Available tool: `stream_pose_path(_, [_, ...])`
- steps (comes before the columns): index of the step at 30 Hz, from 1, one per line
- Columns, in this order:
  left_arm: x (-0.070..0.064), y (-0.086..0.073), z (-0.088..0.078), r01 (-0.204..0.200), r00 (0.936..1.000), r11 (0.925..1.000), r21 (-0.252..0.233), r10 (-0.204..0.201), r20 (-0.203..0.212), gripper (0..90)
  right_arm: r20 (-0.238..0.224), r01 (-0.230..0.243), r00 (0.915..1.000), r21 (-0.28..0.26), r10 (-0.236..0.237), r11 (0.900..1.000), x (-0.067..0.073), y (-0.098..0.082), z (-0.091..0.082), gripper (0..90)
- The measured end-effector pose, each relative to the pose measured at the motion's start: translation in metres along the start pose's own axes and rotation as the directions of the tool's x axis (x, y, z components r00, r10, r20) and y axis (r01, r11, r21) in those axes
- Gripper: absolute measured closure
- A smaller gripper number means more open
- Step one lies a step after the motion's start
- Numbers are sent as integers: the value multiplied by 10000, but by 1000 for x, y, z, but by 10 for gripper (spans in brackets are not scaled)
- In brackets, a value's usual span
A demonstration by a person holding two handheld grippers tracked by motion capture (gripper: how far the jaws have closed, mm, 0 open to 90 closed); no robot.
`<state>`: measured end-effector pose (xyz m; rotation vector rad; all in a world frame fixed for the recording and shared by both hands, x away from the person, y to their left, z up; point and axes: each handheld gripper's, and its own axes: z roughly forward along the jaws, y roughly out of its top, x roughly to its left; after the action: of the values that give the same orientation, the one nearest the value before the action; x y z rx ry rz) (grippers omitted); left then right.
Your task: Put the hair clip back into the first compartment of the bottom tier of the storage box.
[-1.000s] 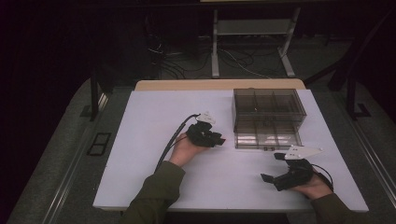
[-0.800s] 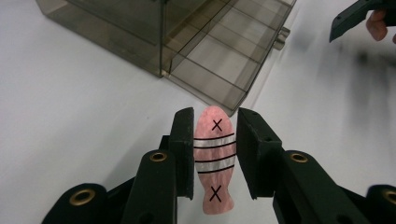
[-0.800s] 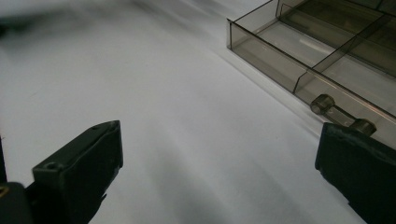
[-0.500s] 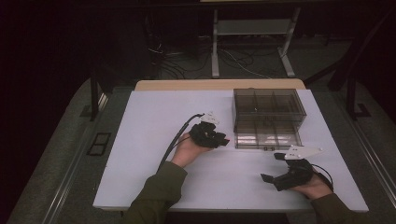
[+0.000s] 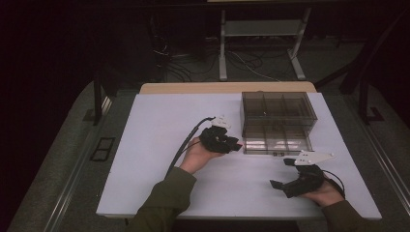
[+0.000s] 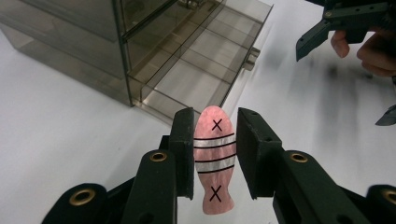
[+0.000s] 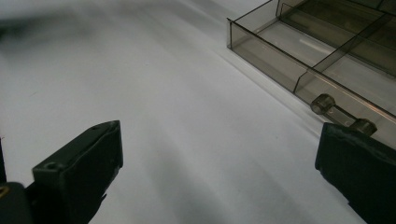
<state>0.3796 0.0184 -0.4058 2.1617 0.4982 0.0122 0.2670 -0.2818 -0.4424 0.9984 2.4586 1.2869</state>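
My left gripper (image 6: 215,158) is shut on a pink fish-shaped piece (image 6: 215,161) with black stripes and two X marks, held upright between its jaws. In the high view the left gripper (image 5: 231,143) hovers just left of the smoky clear drawer cabinet (image 5: 278,121), whose bottom drawer (image 6: 205,60) is pulled out and divided into compartments. My right gripper (image 5: 283,173) rests near the table's front right, jaws wide apart with nothing between them. Its own view shows the drawer's front wall (image 7: 280,60) and handle (image 7: 343,116) ahead on the right.
The white table top (image 5: 159,140) spreads left of the cabinet. A black cable (image 5: 186,142) trails from the left gripper toward the front. Behind the table is a dark floor with cables and a metal stand (image 5: 261,34).
The left gripper has edged to the right, closer to the open drawer, still holding the fish piece. The right gripper has stayed put.
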Motion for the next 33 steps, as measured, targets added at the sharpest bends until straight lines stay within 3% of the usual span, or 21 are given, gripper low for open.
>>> stream_pose_path(17, [-1,15,17,-204,9996,9998,74,202,200,676,13,-10,10000,-6,10,10000,0,0,0,3])
stream_pose_path(33, [5,28,34,-205,9996,9998,57,204,204,676,11,-50,10000,-4,50,10000,0,0,-1,3])
